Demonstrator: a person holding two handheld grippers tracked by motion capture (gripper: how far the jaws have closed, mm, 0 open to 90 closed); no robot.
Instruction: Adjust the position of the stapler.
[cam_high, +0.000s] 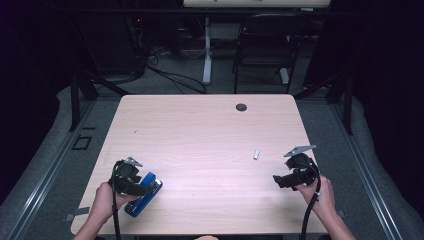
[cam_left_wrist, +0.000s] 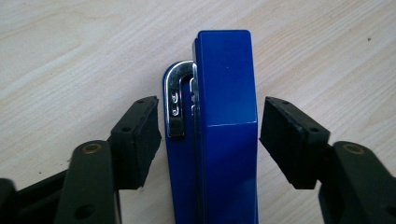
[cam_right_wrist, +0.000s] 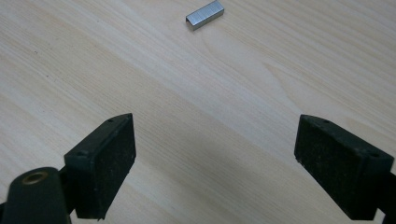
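A blue stapler (cam_high: 145, 196) lies on its side near the front left of the wooden table (cam_high: 200, 125). In the left gripper view the stapler (cam_left_wrist: 224, 116) shows its metal front clip. My left gripper (cam_left_wrist: 210, 140) straddles it, with one pad (cam_left_wrist: 137, 140) against the clip side and the other a hair off the far side. In the high view the left gripper (cam_high: 144, 188) sits over the stapler. My right gripper (cam_high: 278, 181) is held wide open low over the table at the front right. A small silver strip of staples (cam_right_wrist: 204, 14) lies ahead of its pads (cam_right_wrist: 105, 163); it is the staple strip (cam_high: 256, 154).
A round cable hole (cam_high: 241, 107) sits near the table's far edge. Behind the table stand a black chair (cam_high: 265, 40) and a white desk leg (cam_high: 206, 50) with cables on the floor. Grey floor rails run down both sides.
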